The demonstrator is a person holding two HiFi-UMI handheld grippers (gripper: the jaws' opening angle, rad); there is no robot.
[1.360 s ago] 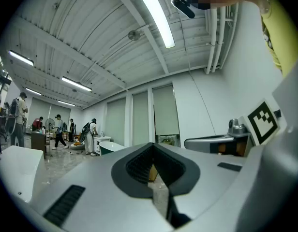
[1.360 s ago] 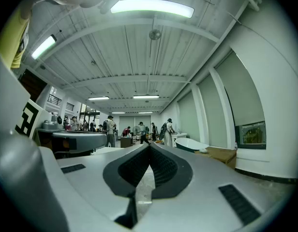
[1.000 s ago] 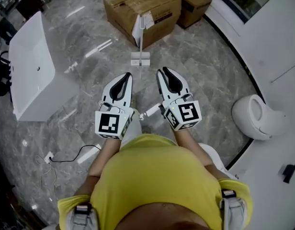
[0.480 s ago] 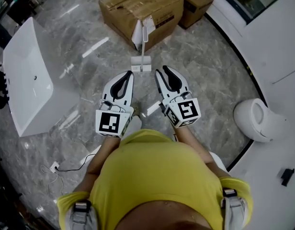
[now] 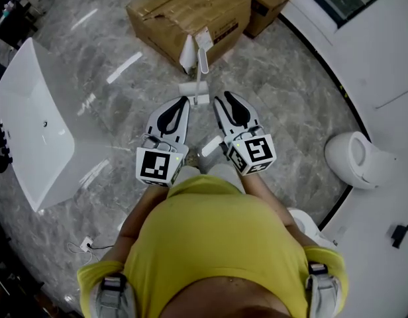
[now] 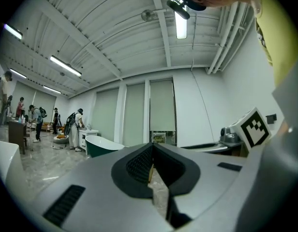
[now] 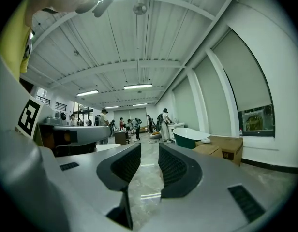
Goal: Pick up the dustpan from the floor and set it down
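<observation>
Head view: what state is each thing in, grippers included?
Dustpan: standing upright, handle up, not held.
Left gripper: shut, empty.
Right gripper: open, jaws have just been opening, nothing between them.
Cardboard boxes: closed.
Bathtub: empty.

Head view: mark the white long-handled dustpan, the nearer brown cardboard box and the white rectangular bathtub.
White long-handled dustpan (image 5: 194, 90), head view, its wide lower end.
Nearer brown cardboard box (image 5: 184, 8), head view, its taped top.
White rectangular bathtub (image 5: 32, 118), head view, its bare inner wall.
</observation>
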